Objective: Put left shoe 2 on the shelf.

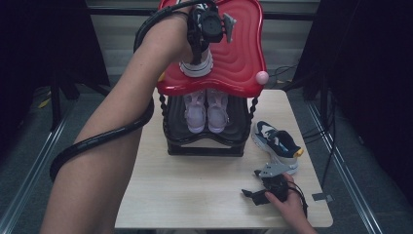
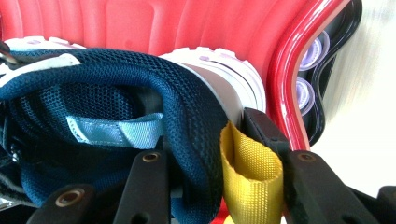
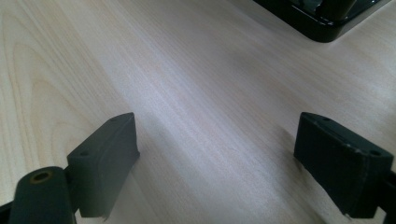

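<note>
Left gripper view: left gripper jaws straddle the navy shoe's heel collar on the red top shelf, grip looks slack. Risk: shoe slides off the shelf edge if unseated. Right gripper spread wide, empty, over the table.

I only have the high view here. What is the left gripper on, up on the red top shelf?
Observer: The left gripper view shows the left gripper with its jaws straddling the heel collar of a navy sneaker, the yellow pull loop between them too.
Operator: Is the right gripper carrying anything?
Observer: No. The right gripper view shows the right gripper with jaws wide apart over the bare wooden table, nothing between them.
</note>
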`<state>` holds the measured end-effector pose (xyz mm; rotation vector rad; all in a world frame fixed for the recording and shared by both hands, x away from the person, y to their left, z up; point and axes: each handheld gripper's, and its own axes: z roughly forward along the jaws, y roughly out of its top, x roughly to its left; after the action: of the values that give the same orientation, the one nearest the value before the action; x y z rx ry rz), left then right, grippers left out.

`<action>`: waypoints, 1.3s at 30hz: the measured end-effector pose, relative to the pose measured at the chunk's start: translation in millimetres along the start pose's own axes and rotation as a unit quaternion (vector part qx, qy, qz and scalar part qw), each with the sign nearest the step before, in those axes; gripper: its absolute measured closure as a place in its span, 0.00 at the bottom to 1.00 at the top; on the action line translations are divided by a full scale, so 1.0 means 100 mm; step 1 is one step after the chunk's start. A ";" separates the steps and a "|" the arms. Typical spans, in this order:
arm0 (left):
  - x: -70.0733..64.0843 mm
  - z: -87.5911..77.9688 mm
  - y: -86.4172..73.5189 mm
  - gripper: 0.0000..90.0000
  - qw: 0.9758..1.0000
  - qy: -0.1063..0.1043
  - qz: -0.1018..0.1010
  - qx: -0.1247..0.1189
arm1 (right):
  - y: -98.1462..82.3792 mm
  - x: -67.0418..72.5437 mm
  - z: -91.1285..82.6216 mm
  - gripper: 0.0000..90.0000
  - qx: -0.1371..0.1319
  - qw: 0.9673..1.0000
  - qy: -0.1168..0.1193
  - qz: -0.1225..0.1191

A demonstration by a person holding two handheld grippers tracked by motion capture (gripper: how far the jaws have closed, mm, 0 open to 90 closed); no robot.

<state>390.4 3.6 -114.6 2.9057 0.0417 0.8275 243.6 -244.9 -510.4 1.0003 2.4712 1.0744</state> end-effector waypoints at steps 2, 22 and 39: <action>0.00 0.00 0.00 0.71 1.000 0.002 0.000 0.002 | 0.00 0.00 0.00 0.14 0.000 1.000 0.000 0.000; 0.02 0.02 -0.02 0.56 0.997 0.004 -0.080 -0.014 | 0.00 0.00 0.00 0.14 0.000 1.000 0.000 0.000; 0.01 -0.01 0.00 0.51 0.993 -0.014 -0.108 -0.043 | 0.00 0.00 0.00 0.14 0.000 1.000 0.000 0.000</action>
<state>390.6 3.8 -113.7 2.7679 0.3040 0.7312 243.6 -244.9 -510.4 1.0003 2.4712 1.0745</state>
